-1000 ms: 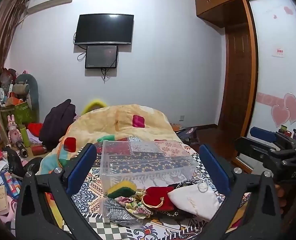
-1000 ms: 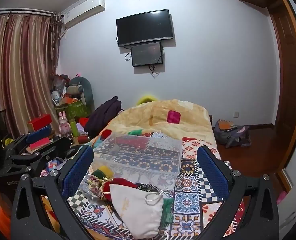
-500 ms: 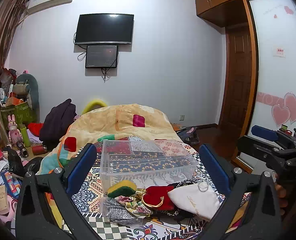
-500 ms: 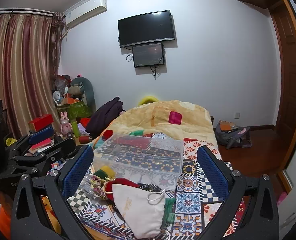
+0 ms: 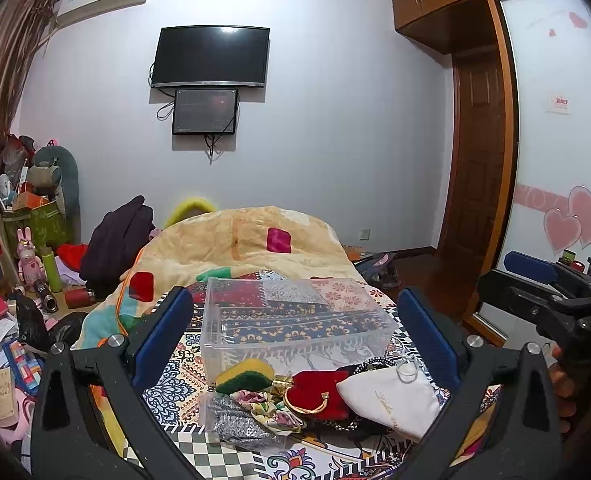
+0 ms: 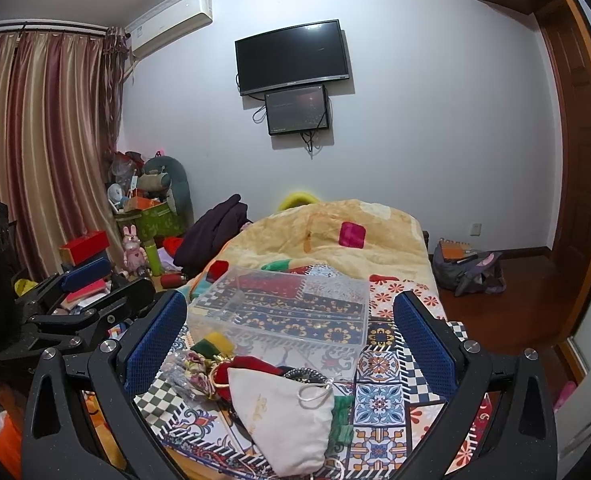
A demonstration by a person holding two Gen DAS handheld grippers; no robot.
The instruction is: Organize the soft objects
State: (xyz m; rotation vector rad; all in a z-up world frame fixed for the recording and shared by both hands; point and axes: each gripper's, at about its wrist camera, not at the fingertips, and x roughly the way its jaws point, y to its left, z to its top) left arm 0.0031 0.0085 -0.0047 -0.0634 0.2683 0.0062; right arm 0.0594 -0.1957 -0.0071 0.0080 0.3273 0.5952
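Note:
A clear plastic box (image 5: pixel 291 320) (image 6: pixel 283 312) stands empty on a patterned cloth. In front of it lies a pile of soft things: a yellow-green sponge (image 5: pixel 245 376) (image 6: pixel 211 342), a floral fabric piece (image 5: pixel 267 406), a silver mesh bag (image 5: pixel 235 424), a red velvet pouch (image 5: pixel 319 392) (image 6: pixel 251 364) and a white drawstring pouch (image 5: pixel 391 400) (image 6: pixel 287 420). My left gripper (image 5: pixel 295 344) is open and empty above the pile. My right gripper (image 6: pixel 291 340) is open and empty, also above the pile. Each gripper shows at the edge of the other's view.
The patterned cloth (image 6: pixel 383 400) covers a surface at the foot of a bed with a yellow quilt (image 5: pixel 247 240). Cluttered boxes and toys (image 5: pixel 27 248) stand on the left. A bag (image 6: pixel 467 268) lies on the wooden floor at the right.
Both views have shifted very slightly; the right gripper has drifted a little. The objects have not moved and both grippers stay open.

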